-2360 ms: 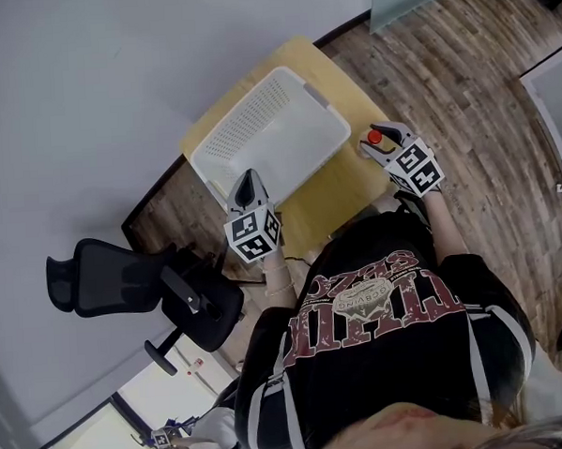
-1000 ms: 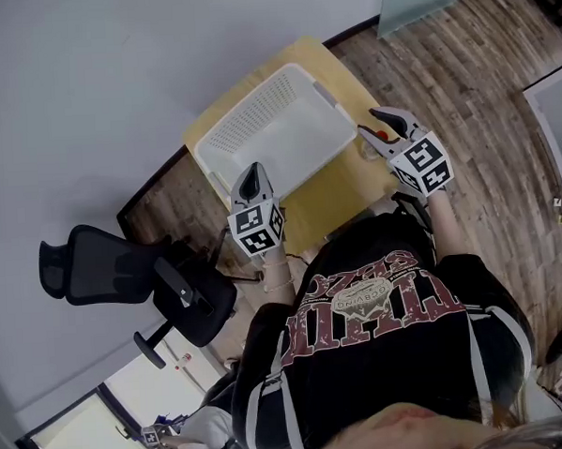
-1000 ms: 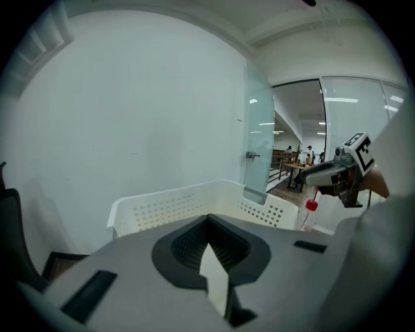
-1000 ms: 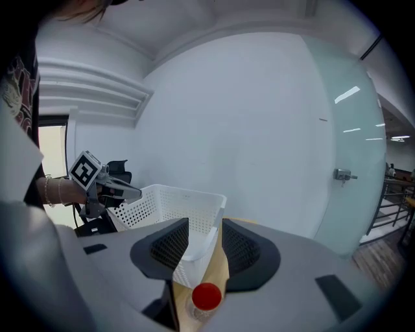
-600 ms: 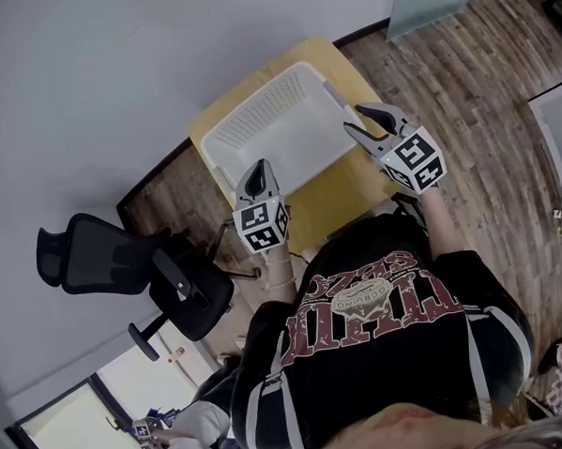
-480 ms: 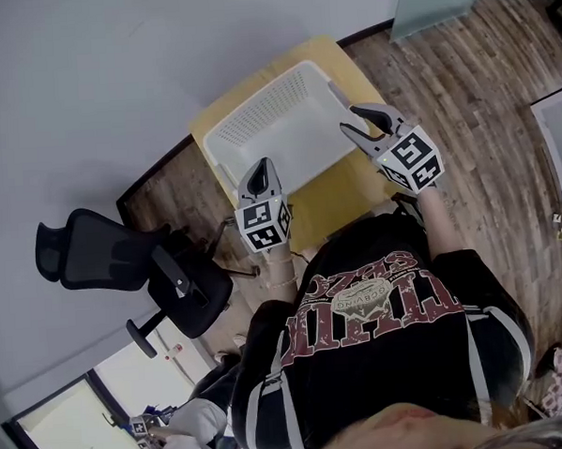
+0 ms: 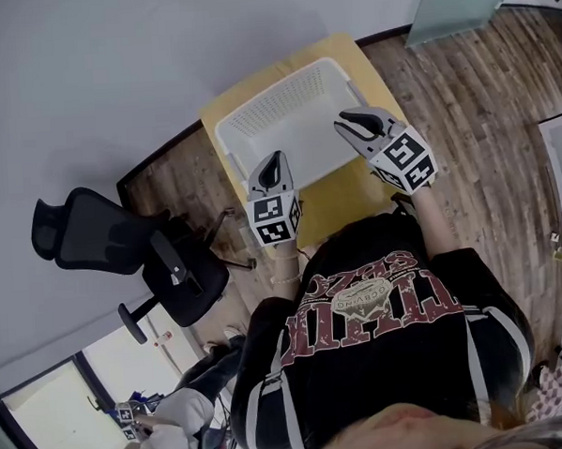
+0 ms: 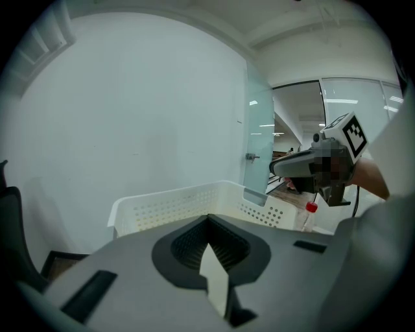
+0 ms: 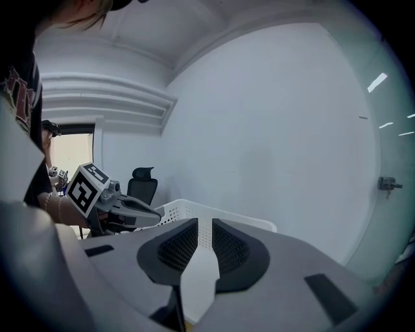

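Evidently the right gripper (image 7: 351, 121), jaws parted on nothing, hovers at 3 o'clock of the white basket (image 7: 285, 120). The left gripper (image 7: 272, 165), pinched shut and empty, sits at 6 o'clock. A low swing could topple the red-capped bottle (image 8: 310, 214) beside that rim.

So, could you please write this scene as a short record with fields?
left claw: shut, empty, pointing at the basket from its near edge
right claw: open, empty, by the basket's right side
basket: white, nothing seen inside, on the table
bottle: red cap, upright beside the basket, below the right claw
chair: black, left of the table
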### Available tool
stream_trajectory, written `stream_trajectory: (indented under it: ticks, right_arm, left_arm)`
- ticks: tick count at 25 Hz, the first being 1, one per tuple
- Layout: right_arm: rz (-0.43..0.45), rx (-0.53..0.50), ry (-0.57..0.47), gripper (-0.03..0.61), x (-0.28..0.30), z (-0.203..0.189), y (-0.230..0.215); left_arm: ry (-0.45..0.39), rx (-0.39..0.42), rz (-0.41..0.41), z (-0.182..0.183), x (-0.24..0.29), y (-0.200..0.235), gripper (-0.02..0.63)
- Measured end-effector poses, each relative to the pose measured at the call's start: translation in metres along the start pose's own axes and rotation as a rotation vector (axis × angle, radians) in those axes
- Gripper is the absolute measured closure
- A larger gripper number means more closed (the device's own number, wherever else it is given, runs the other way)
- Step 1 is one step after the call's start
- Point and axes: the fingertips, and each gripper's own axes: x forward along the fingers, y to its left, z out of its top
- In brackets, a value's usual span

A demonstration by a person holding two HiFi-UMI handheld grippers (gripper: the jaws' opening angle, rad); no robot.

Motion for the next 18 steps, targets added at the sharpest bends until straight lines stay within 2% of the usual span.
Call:
stream_trajectory:
  ticks: [18]
  right_arm:
    - [0.111,-0.017,0.013,0.541,0.043,0.006,0.032]
  left_arm:
    - [-0.012,0.008,-0.009,0.000,0.000,0.000,0.569]
